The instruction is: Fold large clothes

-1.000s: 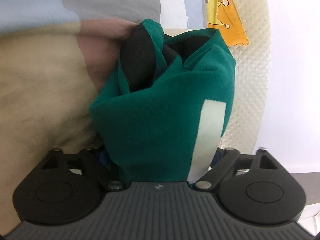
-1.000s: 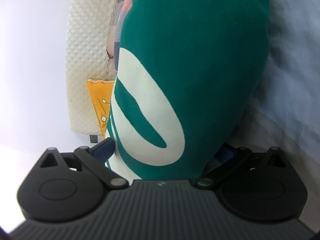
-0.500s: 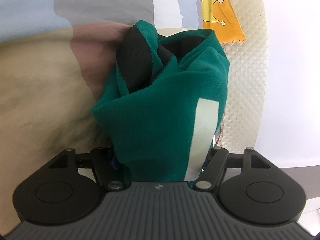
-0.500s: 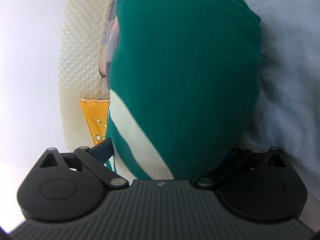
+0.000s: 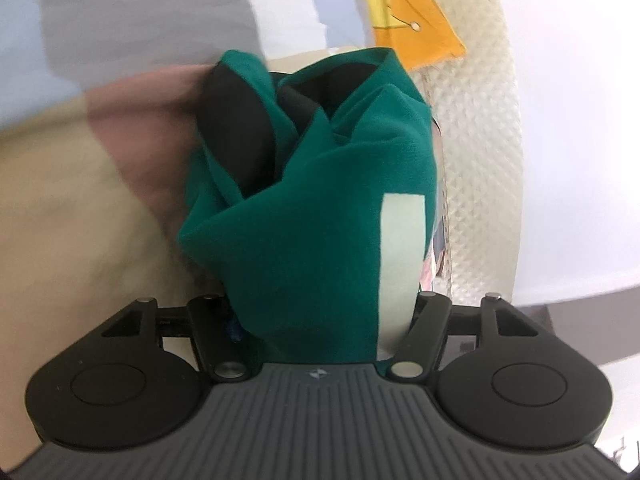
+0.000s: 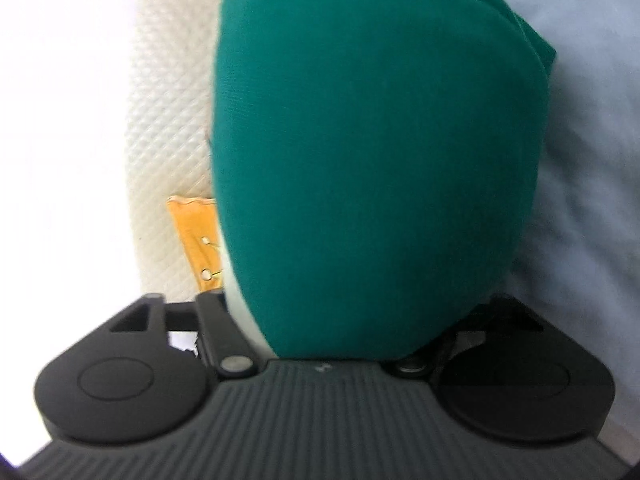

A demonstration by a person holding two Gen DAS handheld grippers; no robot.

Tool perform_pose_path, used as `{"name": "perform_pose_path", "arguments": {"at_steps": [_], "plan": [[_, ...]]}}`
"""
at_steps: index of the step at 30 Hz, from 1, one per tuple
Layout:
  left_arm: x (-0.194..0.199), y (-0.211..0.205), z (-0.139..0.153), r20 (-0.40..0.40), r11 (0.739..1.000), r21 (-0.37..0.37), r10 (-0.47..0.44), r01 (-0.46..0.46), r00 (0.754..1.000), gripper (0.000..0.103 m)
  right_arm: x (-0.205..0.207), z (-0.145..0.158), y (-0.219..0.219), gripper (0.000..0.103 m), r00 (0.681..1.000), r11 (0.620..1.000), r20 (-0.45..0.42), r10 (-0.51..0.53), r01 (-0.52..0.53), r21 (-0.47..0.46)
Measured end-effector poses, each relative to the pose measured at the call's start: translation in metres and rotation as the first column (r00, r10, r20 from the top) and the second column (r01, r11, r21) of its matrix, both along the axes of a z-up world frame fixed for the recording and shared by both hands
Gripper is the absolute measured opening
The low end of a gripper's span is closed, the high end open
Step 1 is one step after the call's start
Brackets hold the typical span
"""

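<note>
Left wrist cam: bunched green fabric garment w/ pale stripe and black lining (image 5: pixel 312 240) sits btwn the fingers of the left gripper (image 5: pixel 320 316), spilling up and over them. Jaws closing, cloth wedged in the gap; fingertips buried under fabric, so can't tell if pads actually press. Blurred tan and pink bedding (image 5: pixel 100 208) on the left, cream quilted textured panel (image 5: pixel 476 152) on the right, orange cloth w/ printed dots (image 5: pixel 412 28) hanging top right.

Right wrist cam: same green garment (image 6: pixel 376 160) fills the gap of the right gripper (image 6: pixel 344 320), bulging fwd as a smooth rounded wad. Jaws closing w/ cloth btwn them; pads hidden, contact unclear. Light blue sheet (image 6: pixel 580 160) to the right, quilted panel (image 6: pixel 168 120) to the left.
</note>
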State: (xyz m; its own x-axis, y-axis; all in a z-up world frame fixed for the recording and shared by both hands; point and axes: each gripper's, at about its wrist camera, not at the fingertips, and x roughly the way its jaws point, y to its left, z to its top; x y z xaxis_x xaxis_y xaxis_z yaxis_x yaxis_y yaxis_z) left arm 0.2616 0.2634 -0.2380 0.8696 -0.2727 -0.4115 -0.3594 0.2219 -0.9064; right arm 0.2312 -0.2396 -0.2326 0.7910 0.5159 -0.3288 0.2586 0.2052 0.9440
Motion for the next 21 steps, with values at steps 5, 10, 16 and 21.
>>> {"name": "perform_pose_path", "arguments": {"at_steps": [5,10,16,21], "plan": [[0.002,0.007,0.012,0.019,0.998,0.048,-0.045,0.045,0.999,0.063,-0.007,0.017,-0.004,0.053,0.996,0.998,0.06,0.063,-0.062,-0.032],[-0.008,0.01,0.028,0.083,0.995,0.061,-0.086,0.081,0.993,0.063,-0.027,0.037,-0.011,0.051,0.985,0.994,0.139,0.099,-0.093,-0.049],[-0.025,0.005,0.052,0.155,0.988,0.068,-0.144,0.135,0.977,0.062,-0.049,0.065,-0.026,0.051,0.965,0.99,0.228,0.132,-0.118,-0.074],[-0.03,-0.007,0.084,0.209,0.976,0.101,-0.211,0.193,0.955,0.062,-0.069,0.093,-0.049,0.051,0.948,0.991,0.292,0.128,-0.111,-0.076]]}}
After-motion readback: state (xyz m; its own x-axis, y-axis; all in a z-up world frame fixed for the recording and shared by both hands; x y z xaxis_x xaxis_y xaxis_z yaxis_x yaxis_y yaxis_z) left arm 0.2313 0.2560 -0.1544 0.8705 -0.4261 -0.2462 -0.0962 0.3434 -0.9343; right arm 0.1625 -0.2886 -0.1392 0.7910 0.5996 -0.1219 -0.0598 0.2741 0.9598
